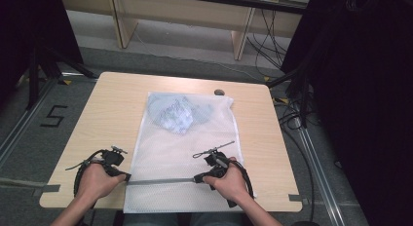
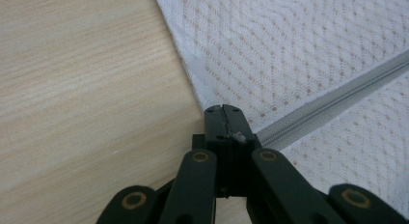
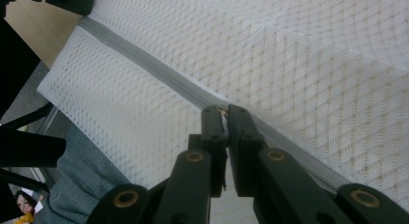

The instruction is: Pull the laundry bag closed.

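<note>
On the table (image 1: 107,99), mesh bag (image 1: 185,153), both hand-held grippers seemingly pinching its zipper (image 1: 160,180).

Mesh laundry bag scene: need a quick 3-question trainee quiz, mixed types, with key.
1. True or false: the left gripper is shut on the end of the grey zipper at the left edge of the white mesh bag.
2. Multiple choice: the light blue garment inside the bag lies A) toward the far end of the bag, B) under the zipper, C) on the bare table beside the bag.
3. Fill in: in the high view the right gripper meets the zipper about ____ along the bag's width, with a small metal piece, seemingly the zipper pull, between its jaws.

Key: 1 true; 2 A; 3 two thirds from the left edge.
</note>
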Demonstrator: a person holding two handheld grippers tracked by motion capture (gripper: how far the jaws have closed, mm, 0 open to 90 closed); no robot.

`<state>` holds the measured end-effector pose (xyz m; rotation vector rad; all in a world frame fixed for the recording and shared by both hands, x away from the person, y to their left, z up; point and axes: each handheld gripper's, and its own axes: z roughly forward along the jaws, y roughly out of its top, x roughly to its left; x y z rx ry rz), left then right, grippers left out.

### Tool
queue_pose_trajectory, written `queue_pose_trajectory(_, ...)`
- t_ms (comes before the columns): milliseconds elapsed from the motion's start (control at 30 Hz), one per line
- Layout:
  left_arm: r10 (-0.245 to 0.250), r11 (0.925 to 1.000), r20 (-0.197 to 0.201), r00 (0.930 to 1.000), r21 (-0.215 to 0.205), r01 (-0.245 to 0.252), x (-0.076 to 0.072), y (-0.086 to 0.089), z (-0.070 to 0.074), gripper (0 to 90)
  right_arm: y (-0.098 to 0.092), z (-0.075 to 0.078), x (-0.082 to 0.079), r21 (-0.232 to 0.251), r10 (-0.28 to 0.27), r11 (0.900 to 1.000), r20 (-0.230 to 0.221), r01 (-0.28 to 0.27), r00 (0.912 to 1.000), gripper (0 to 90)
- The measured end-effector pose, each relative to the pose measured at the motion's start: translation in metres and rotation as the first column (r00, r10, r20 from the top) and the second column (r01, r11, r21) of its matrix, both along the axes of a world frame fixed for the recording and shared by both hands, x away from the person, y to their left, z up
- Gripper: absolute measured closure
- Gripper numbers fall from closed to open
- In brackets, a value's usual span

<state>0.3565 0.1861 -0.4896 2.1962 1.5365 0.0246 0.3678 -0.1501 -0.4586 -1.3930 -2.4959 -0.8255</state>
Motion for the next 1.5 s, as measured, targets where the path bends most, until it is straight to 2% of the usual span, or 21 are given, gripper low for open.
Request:
queue_pose_trajectory(133, -0.001, 1.0, 0.0, 1.0, 0.0, 0.001, 0.0, 0.0, 0.0, 90.0, -0.003, 0.0, 0.001, 0.0, 0.008, 1.0, 0.003, -0.008, 1.0, 87.0)
queue_pose_trajectory(200, -0.001, 1.0, 0.0, 1.0, 0.001, 0.001, 0.0, 0.0, 0.0, 90.0, -0.003, 0.001, 0.001, -0.009, -0.009, 1.0, -0.013, 0.009, 0.9999, 87.0)
queue_pose_trajectory(267, 0.0, 1.0, -0.001, 1.0, 0.0, 0.0, 0.0, 0.0, 0.0, 90.0, -0.005, 0.001, 0.002, 0.004, 0.006, 1.0, 0.006, -0.006, 1.0, 87.0)
queue_pose_trajectory(300, 0.001, 1.0, 0.0, 1.0, 0.001, -0.001, 0.0, 0.0, 0.0, 90.0, -0.006, 0.003, 0.001, 0.004, -0.006, 1.0, -0.009, 0.006, 0.9999, 87.0)
queue_pose_trajectory(333, 0.001, 1.0, 0.0, 1.0, 0.0, -0.001, 0.0, 0.0, 0.0, 90.0, -0.007, 0.002, 0.001, -0.001, -0.003, 1.0, 0.008, 0.003, 1.0, 87.0)
queue_pose_trajectory(400, -0.001, 1.0, 0.0, 1.0, 0.0, 0.001, 0.0, 0.0, 0.0, 90.0, -0.008, 0.002, 0.001, 0.002, -0.007, 1.0, 0.01, 0.007, 0.9999, 87.0)
queue_pose_trajectory(700, 0.0, 1.0, 0.0, 1.0, 0.0, 0.0, 0.0, 0.0, 0.0, 90.0, -0.011, 0.003, 0.001, -0.007, -0.016, 1.0, -0.008, 0.016, 0.9998, 87.0)
queue_pose_trajectory(800, -0.001, 1.0, 0.001, 1.0, 0.0, 0.001, 0.0, 0.0, 0.0, 90.0, -0.013, 0.003, 0.001, -0.002, -0.018, 1.0, 0.005, 0.018, 0.9998, 87.0)
queue_pose_trajectory(900, -0.001, 1.0, 0.0, 1.0, 0.0, 0.001, 0.0, 0.0, 0.0, 90.0, -0.015, 0.004, 0.001, -0.004, -0.025, 1.0, -0.014, 0.025, 0.9996, 87.0)
queue_pose_trajectory(933, -0.002, 1.0, 0.0, 1.0, -0.001, 0.002, 0.0, 0.0, 0.0, 90.0, -0.016, 0.004, 0.001, 0.008, -0.026, 1.0, -0.013, 0.026, 0.9996, 87.0)
queue_pose_trajectory(1000, -0.001, 1.0, 0.0, 1.0, 0.0, 0.001, 0.0, 0.0, 0.0, 90.0, -0.017, 0.004, 0.002, -0.001, -0.016, 1.0, -0.002, 0.016, 0.9999, 87.0)
queue_pose_trajectory(1133, -0.001, 1.0, 0.0, 1.0, 0.0, 0.001, 0.0, 0.0, 0.0, 90.0, -0.02, 0.004, 0.002, 0.008, -0.024, 1.0, -0.01, 0.024, 0.9997, 87.0)
queue_pose_trajectory(1233, 0.001, 1.0, -0.001, 1.0, 0.001, -0.001, 0.0, 0.0, 0.0, 90.0, -0.022, 0.004, 0.002, -0.01, -0.036, 0.999, -0.013, 0.036, 0.9993, 87.0)
queue_pose_trajectory(1267, 0.0, 1.0, -0.001, 1.0, 0.001, 0.0, 0.0, 0.0, 0.0, 90.0, -0.022, 0.004, 0.002, 0.01, -0.029, 1.0, -0.011, 0.029, 0.9995, 87.0)
queue_pose_trajectory(1500, -0.001, 1.0, 0.001, 1.0, -0.001, 0.001, 0.0, 0.0, 0.0, 90.0, -0.025, 0.003, 0.002, 0.007, -0.03, 1.0, -0.012, 0.03, 0.9995, 87.0)
